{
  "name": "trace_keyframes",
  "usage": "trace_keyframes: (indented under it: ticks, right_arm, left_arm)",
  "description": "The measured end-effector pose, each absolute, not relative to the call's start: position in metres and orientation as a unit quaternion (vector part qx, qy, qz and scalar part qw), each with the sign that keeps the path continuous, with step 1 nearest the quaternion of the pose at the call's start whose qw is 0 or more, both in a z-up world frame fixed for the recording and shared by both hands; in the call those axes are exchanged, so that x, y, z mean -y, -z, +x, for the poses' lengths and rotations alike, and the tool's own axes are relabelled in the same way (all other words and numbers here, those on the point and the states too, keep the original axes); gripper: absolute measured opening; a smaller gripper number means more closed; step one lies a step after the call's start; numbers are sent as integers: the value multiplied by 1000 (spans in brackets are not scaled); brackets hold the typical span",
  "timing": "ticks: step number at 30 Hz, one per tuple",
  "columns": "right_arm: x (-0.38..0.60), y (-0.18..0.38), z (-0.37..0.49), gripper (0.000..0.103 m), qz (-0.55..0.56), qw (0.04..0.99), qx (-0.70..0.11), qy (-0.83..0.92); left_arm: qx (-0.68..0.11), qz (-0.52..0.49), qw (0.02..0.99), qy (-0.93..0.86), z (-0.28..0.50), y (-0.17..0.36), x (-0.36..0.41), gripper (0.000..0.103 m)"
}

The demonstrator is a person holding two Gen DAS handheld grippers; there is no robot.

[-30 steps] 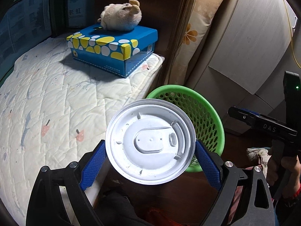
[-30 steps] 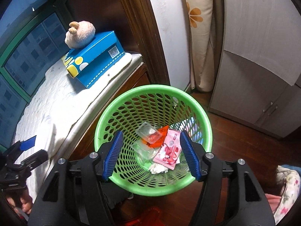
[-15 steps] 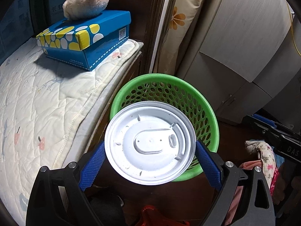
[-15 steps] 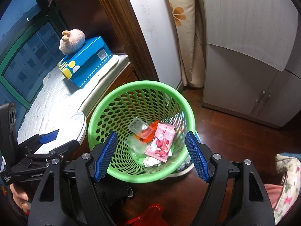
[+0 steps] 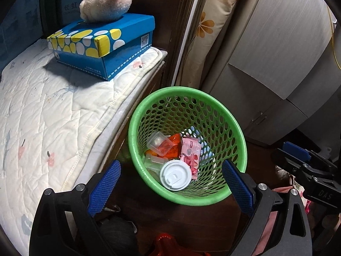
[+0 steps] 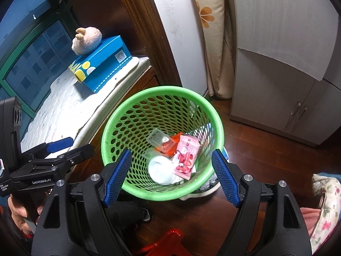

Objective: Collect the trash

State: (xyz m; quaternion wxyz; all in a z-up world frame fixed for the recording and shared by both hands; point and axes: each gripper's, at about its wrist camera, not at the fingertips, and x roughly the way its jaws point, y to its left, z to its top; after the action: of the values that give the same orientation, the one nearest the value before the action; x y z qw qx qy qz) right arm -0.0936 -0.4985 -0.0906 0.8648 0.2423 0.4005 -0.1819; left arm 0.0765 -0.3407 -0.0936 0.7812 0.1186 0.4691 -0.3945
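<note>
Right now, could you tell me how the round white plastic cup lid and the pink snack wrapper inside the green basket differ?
The round white plastic cup lid is a plain rigid disc with moulded ridges; the pink snack wrapper is a flat, printed oblong packet. The lid lies nearest the basket's near wall, the wrapper just beyond it. Both rest loose in the green perforated basket.

One green basket (image 5: 238,132) holds one white lid (image 5: 175,175), one pink packet (image 5: 190,155) and one clear tray (image 5: 158,141); one blue box (image 5: 102,49) carries one plush toy (image 5: 105,2).
</note>
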Motion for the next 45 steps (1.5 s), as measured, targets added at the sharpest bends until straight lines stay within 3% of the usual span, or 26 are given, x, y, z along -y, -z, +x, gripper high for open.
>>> trace_keyframes:
  ticks: [16, 45]
  right_arm:
    - [429, 73, -56, 88, 199, 886, -403, 113]
    - [286, 41, 15, 94, 103, 910, -401, 10]
  left_arm:
    - [-444, 98, 835, 311, 88, 66, 243, 93]
    - [-409, 22, 903, 129, 86, 37, 52, 94]
